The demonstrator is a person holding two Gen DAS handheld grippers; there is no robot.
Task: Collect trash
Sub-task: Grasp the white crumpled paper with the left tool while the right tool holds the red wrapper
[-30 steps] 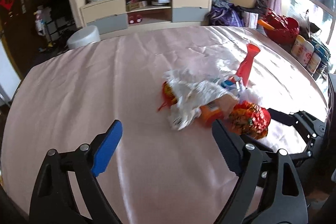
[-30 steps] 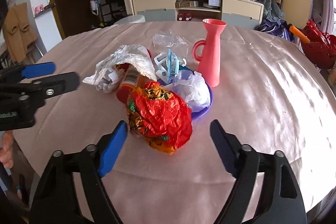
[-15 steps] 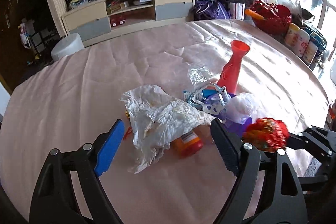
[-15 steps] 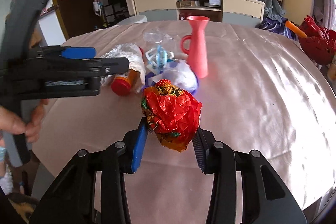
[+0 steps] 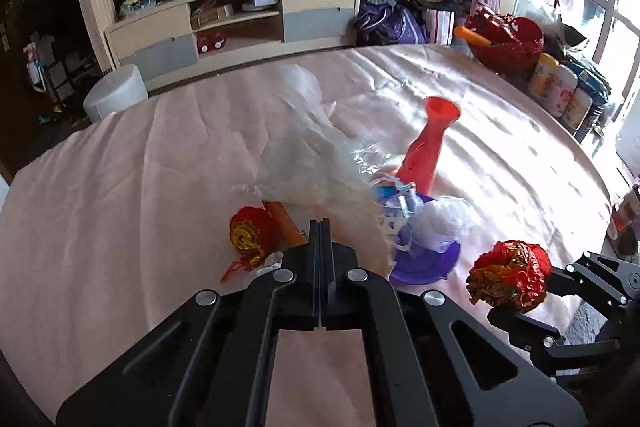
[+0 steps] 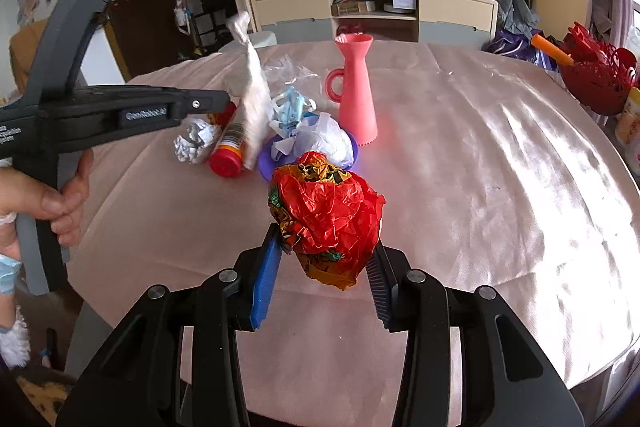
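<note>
My left gripper (image 5: 321, 227) is shut on a white plastic bag (image 5: 316, 155) and holds it up off the table; the bag (image 6: 252, 99) hangs stretched upward in the right wrist view. My right gripper (image 6: 324, 259) is shut on a crumpled red and orange wrapper (image 6: 326, 223), lifted above the table; it also shows in the left wrist view (image 5: 508, 277). On the table lie an orange bottle with a red cap (image 6: 230, 147), a crumpled paper ball (image 6: 194, 145), a purple plate (image 6: 266, 163) with white trash (image 6: 324, 141) and a blue mask (image 6: 292, 107), and a red ornament (image 5: 248, 233).
A pink vase (image 6: 356, 91) stands upright behind the plate. The round table has a pink cloth (image 6: 480, 167). A red basket (image 6: 596, 75) and bottles (image 5: 560, 95) sit at the right edge. A TV cabinet (image 5: 240, 23) stands beyond the table.
My left gripper has shut on the white plastic bag and lifted it, uncovering the bottle and red ornament. My right gripper holds the red wrapper higher off the table.
</note>
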